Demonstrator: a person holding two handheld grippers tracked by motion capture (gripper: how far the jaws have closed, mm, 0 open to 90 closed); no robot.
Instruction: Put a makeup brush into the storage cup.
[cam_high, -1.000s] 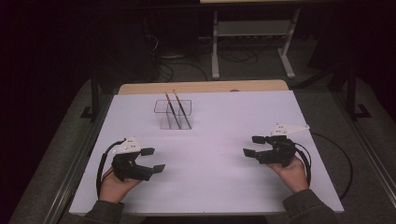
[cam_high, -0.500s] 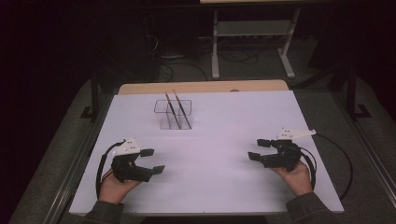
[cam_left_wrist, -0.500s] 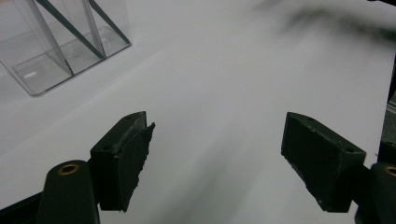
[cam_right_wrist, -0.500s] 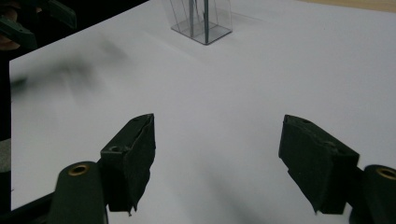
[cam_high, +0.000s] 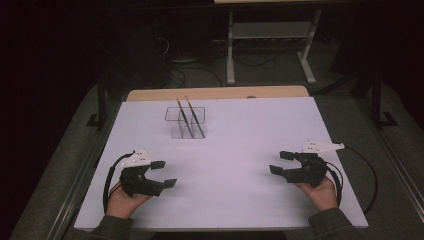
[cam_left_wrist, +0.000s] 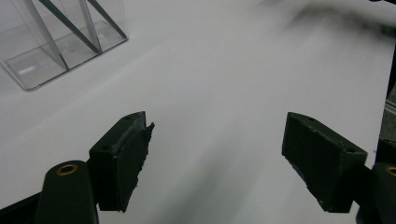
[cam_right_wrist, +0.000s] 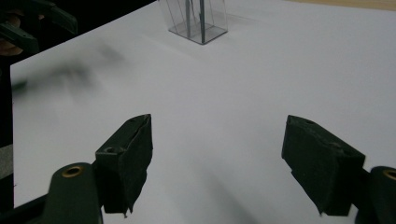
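Two thin sticks (cam_high: 189, 116) leaned in a clear divided holder (cam_high: 186, 122) near the far edge of the tabletop (cam_high: 235, 150), left of its middle. Well apart from it, toward the near corners, the left gripper (cam_high: 164, 173) held its jaws wide and empty, and the right gripper (cam_high: 282, 163), its jaws just opening with nothing between them, stood wide too. Reaching for a stick would likely go best slowly, jaws closing across the shaft above the holder's rim.
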